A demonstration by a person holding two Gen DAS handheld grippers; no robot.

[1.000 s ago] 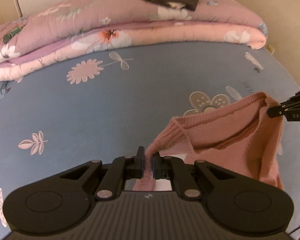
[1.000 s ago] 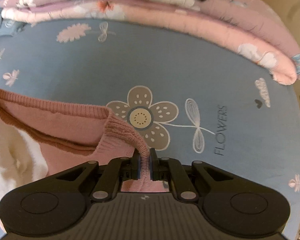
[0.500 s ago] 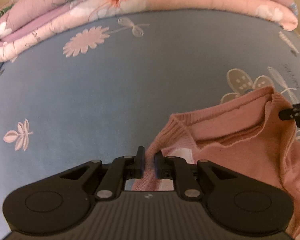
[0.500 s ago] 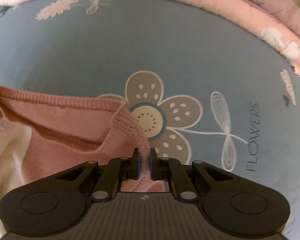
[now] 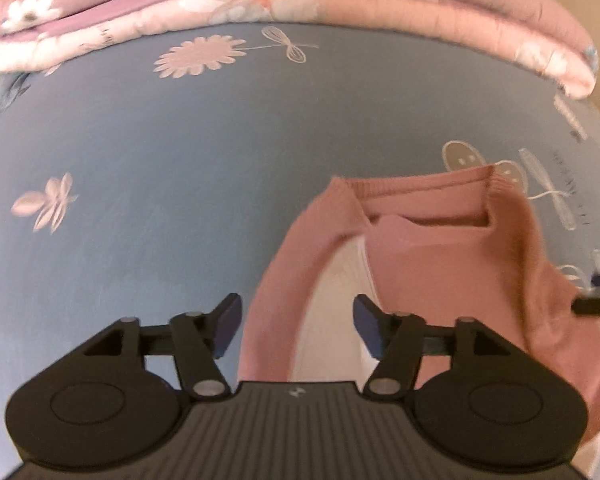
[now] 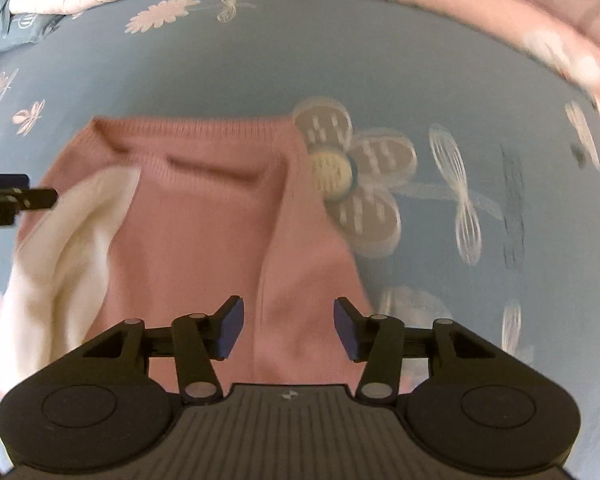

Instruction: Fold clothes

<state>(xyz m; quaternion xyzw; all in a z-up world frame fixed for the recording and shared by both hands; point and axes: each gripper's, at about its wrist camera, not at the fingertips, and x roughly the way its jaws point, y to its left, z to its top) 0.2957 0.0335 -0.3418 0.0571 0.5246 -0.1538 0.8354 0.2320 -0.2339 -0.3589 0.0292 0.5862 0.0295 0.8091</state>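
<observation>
The pink sweater [image 5: 440, 264] lies on the blue bedsheet [image 5: 180, 160], and both views are a little blurred. In the left wrist view, the left gripper [image 5: 298, 326] hangs over the garment's left edge with its fingers [image 5: 230, 326] spread; the jaws have just been opening, and the knit below them is touched by neither pad. The sweater is dusty pink, with a ribbed band running straight across its far edge and a second seam just under it. A white inner layer [image 5: 336, 300] shows in a long wedge between the pink folds. At the right edge of this view the other tool's tips are visible.

In the right wrist view, the sweater [image 6: 204, 240] spreads fairly flat, the white layer [image 6: 68, 260] bulging out at its left. A lengthwise crease runs down the pink towards the right gripper [image 6: 288, 328], whose fingers [image 6: 348, 332] also stand apart, just opened, with fabric below but not pinched. Past the garment's right edge is a printed grey flower [image 6: 356, 184]. Across the back lies a folded pink quilt [image 5: 340, 4].
</observation>
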